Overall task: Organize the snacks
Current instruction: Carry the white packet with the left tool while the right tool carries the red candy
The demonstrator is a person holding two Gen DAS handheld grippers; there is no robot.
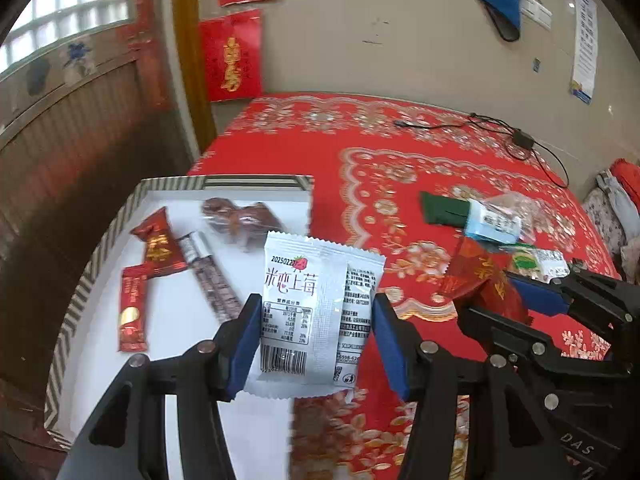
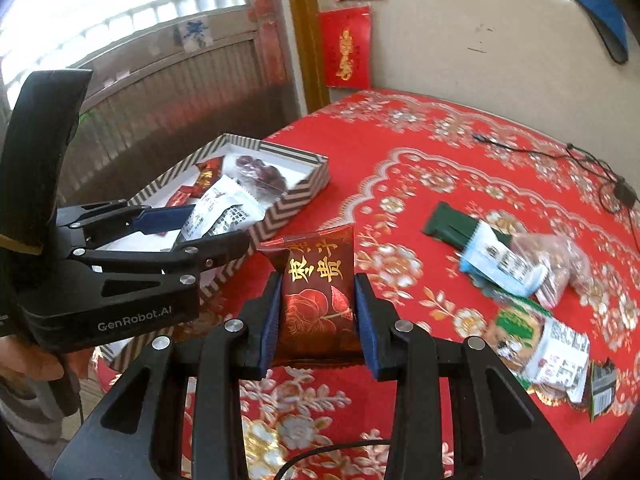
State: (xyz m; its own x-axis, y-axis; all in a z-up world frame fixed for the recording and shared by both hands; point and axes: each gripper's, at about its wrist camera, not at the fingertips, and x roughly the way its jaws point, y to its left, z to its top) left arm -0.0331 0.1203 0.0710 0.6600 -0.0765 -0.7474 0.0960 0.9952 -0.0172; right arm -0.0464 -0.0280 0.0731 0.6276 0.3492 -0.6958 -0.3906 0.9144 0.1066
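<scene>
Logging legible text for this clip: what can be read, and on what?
"米恋上莓", "2025022": white foil snack packet in left gripper.
"贵": dark red gold-printed snack wrapper in right gripper.
"GenRobot.AI": left gripper's black body.
Nutrition tables, wall posters: unreadable.

I see a white strawberry-print packet (image 1: 316, 308) held upright over the striped box (image 1: 100, 248), which holds red sachets and brown snacks. A dark red gold-lettered packet (image 2: 318, 300) stands upright just beside that box.
</scene>
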